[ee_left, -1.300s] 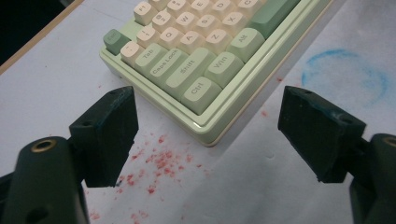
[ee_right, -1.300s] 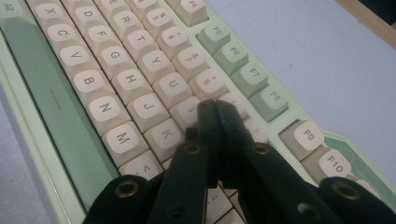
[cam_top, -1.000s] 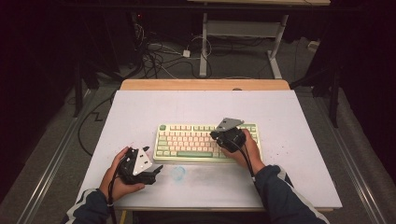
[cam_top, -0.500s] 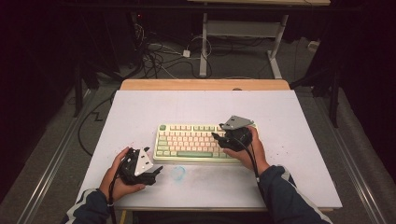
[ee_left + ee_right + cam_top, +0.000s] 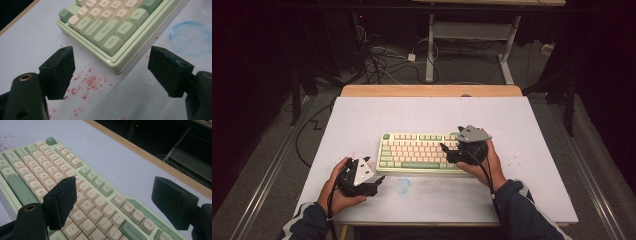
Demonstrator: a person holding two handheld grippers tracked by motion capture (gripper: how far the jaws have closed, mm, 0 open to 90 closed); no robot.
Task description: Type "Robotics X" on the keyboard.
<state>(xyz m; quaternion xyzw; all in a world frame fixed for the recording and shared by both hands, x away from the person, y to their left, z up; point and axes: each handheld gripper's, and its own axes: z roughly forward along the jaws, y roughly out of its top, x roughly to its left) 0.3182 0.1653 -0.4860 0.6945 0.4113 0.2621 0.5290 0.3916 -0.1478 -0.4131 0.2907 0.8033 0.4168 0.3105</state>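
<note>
A pale green keyboard [image 5: 419, 152] with cream keys lies in the middle of the white table [image 5: 412, 115]. My right gripper [image 5: 446, 153] hovers over its right end, pointing left across the keys. Its jaws have just been opening and now stand wide apart with nothing between them. The right gripper view looks down on the keyboard [image 5: 82, 202] past that gripper [image 5: 115, 182], over the letter and function keys. My left gripper [image 5: 376, 169] rests near the table's front left, open and empty. From the left gripper [image 5: 112, 62], the keyboard's [image 5: 110, 27] Ctrl corner sits just beyond the jaws.
A blue ring stain [image 5: 402, 185] marks the table in front of the keyboard, and red specks [image 5: 87, 82] dot the surface by its left corner. A wooden strip [image 5: 432, 90] edges the far side. Beyond it are floor cables [image 5: 382, 60] and a white desk frame [image 5: 472, 35].
My right hand has shifted a little to the right along the keyboard and lifted slightly. The left hand and the keyboard have stayed put.
</note>
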